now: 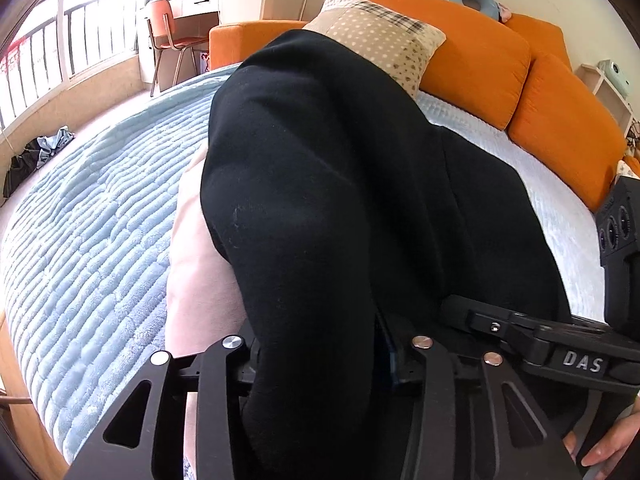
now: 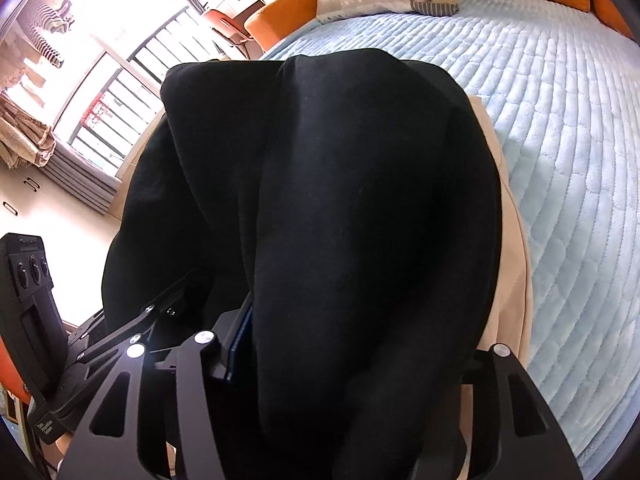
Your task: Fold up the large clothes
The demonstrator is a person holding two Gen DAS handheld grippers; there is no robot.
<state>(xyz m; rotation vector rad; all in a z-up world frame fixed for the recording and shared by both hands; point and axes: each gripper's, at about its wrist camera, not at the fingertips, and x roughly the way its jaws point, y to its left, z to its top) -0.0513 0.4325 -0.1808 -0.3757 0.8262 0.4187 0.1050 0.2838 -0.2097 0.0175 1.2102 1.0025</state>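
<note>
Left wrist view: the left hand-held gripper (image 1: 320, 364) pinches a thick fold of a black garment (image 1: 328, 184), which drapes from 6 o'clock up toward 12 over a pale blue quilted bed (image 1: 84, 208), with the right hand-held gripper (image 2: 348, 364) clamped on the same cloth alongside. It looks soft, bulky and fairly heavy, likely to sag, so hems or corners seem the best holds. Orange cushions (image 1: 480, 48) sit at 1 o'clock and a bright window (image 1: 36, 48) at 10.

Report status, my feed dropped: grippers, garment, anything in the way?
Both grippers, left and right, shut on black garment, lifted over blue bedspread. Beige cloth beneath. Pillow ahead.
</note>
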